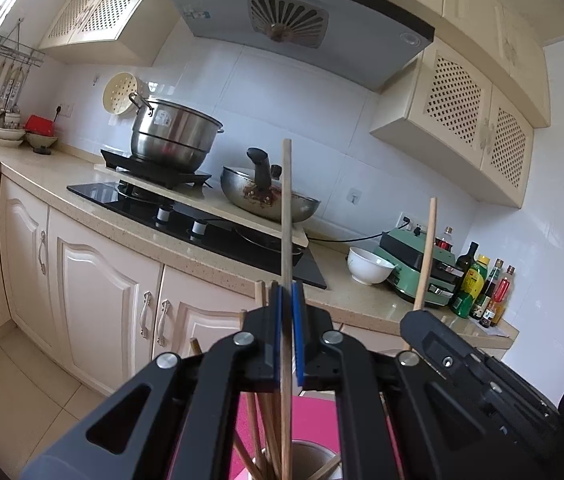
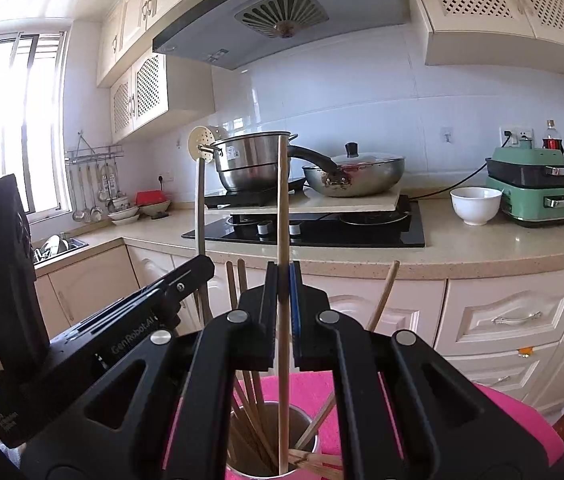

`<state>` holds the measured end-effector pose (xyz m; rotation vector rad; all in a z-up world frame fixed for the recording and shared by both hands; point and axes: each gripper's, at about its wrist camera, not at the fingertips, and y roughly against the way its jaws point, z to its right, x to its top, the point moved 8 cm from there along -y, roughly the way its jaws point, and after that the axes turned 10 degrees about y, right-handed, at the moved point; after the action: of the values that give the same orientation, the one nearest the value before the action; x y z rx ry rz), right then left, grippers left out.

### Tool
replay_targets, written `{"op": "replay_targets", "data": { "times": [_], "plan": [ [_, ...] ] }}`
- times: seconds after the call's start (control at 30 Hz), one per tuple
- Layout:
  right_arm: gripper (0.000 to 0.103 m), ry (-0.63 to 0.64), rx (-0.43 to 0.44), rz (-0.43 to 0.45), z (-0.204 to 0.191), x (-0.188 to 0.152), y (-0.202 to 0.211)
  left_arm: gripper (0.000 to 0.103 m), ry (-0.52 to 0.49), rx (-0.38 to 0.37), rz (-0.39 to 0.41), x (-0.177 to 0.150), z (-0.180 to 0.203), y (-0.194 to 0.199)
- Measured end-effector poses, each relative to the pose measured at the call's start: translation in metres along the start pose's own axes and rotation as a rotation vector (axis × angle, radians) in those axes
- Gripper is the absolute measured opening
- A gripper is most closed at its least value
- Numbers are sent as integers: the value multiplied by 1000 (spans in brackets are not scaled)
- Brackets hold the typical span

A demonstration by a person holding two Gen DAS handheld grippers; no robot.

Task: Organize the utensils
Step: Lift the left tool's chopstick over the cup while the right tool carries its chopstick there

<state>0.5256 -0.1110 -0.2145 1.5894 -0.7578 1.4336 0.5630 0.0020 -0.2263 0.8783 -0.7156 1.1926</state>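
Chopstick (image 1: 286,208) of pale round wood stands clamped in the left claw (image 1: 286,300) above a steel cup (image 1: 301,460) on pink cloth (image 1: 313,420); right claw (image 2: 283,280) pinches another chopstick (image 2: 282,200) over that cup (image 2: 270,440), beside "GenRobot.AI" lettering.

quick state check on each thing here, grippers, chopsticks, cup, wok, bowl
left hand-held gripper: shut on a chopstick, upright
right hand-held gripper: shut on a chopstick, lower end inside the cup
metal cup: upright, holding several chopsticks
wok: lid on
white bowl: upright on the counter
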Motion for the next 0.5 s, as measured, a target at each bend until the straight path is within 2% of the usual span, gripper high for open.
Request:
{"op": "replay_targets", "data": {
  "times": [0.5],
  "plan": [
    [6, 8, -12, -6, -1, -1, 9, 6, -26, -11, -17, 0, -1, 8]
  ]
}}
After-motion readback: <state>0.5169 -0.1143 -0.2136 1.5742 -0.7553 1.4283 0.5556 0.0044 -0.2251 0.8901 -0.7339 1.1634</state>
